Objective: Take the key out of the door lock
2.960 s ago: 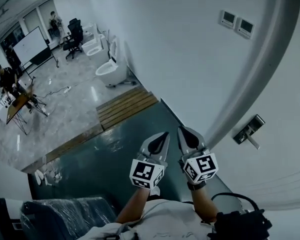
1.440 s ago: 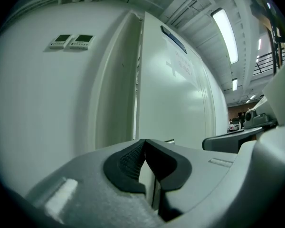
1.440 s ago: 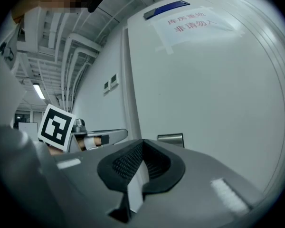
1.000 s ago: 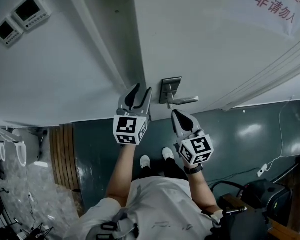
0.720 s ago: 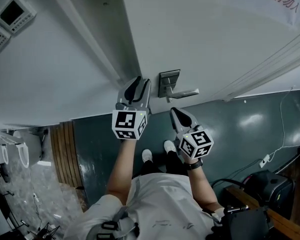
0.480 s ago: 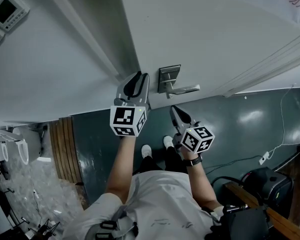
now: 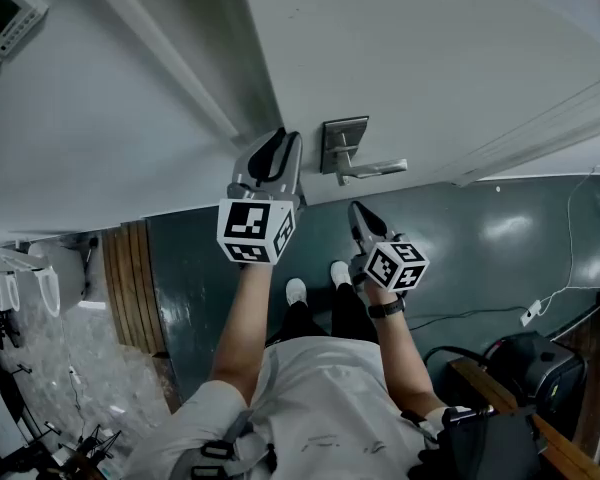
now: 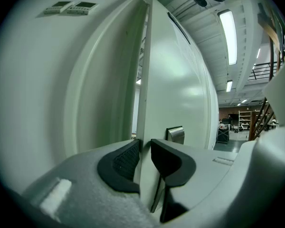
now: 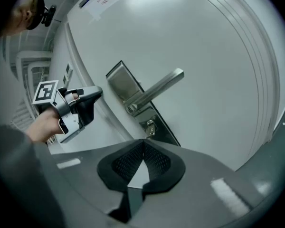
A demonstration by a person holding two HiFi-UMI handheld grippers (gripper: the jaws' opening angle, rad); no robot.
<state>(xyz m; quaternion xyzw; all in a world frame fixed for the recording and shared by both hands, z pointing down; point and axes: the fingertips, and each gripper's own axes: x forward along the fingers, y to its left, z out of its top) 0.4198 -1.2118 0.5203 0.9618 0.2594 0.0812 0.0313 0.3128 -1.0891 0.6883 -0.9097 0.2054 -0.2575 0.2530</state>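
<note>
Key (image 9: 150,126) just beyond right gripper (image 9: 143,143) fingers (image 9: 126,163) (pressed together)

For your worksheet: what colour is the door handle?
Silver; the handle shows best in the right gripper view.

Premises: large open workshop-cum-office hall. Evidence: long ceiling strip lights (image 8: 228,37) high above the left fingers (image 8: 121,163); storage shelving (image 8: 243,119) and a stair railing (image 8: 267,71) far to their right; wall control panels (image 8: 71,7) up to their left; plain white door (image 8: 175,89) directly ahead; painted dark floor (image 7: 480,248) with a trailing cable (image 7: 528,314)
</note>
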